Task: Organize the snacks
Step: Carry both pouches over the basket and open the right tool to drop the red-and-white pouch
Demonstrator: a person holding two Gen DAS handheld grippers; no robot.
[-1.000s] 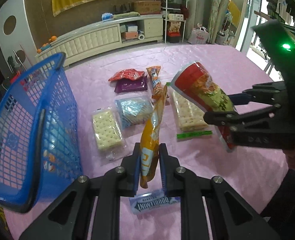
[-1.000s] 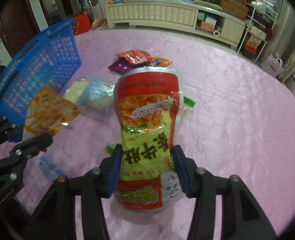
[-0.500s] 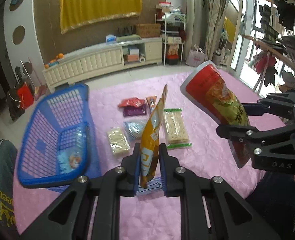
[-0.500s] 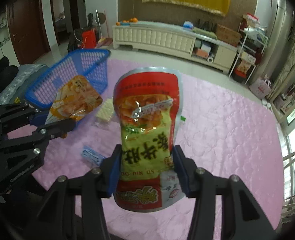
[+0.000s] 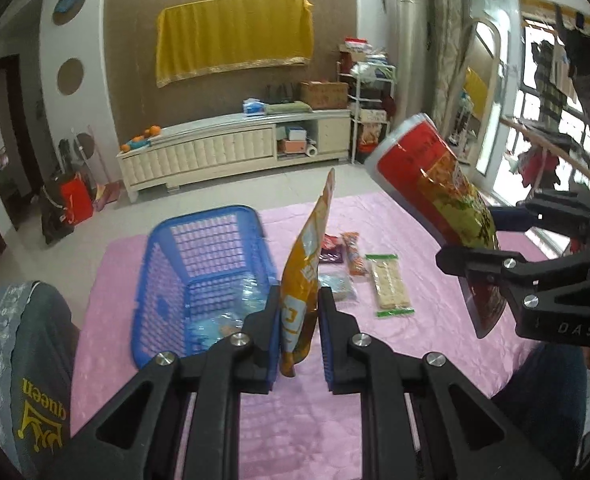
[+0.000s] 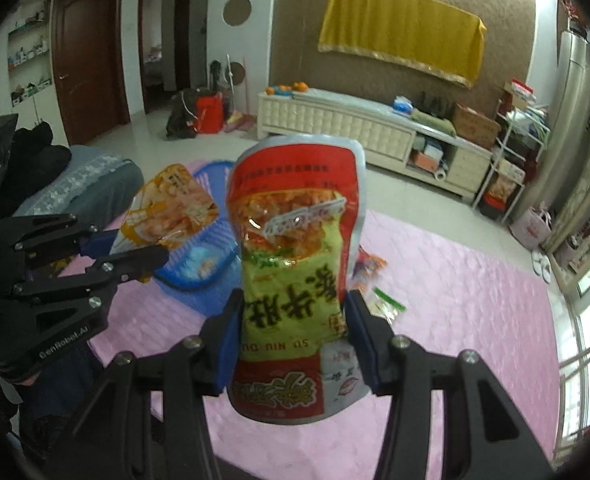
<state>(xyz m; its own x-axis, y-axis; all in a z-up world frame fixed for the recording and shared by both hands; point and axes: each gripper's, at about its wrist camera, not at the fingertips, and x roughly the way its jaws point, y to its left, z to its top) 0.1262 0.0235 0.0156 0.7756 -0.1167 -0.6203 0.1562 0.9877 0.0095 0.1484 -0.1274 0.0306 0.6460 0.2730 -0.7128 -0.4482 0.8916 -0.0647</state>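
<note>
My left gripper [image 5: 298,332] is shut on a flat orange snack packet [image 5: 305,276], held edge-on high above the pink table [image 5: 295,420]; from the right wrist view the same packet [image 6: 171,208] hangs at the left. My right gripper [image 6: 293,340] is shut on a big red and green snack bag [image 6: 295,264], upright in the air; in the left wrist view this bag [image 5: 443,208] floats at the right. A blue mesh basket [image 5: 203,276] lies below and left of the orange packet, with a pale blue packet inside.
Several snacks stay on the table beyond the basket: a cracker pack [image 5: 389,284], a pale blue pack [image 5: 339,286], an orange stick pack [image 5: 353,254] and a purple one [image 5: 331,252]. A grey cushion [image 5: 23,360] sits at the left edge. A person's knee [image 5: 543,392] is at the right.
Both grippers have risen well above the table with their packets still clamped. The table and basket look smaller and farther below, and more of the room shows.
</note>
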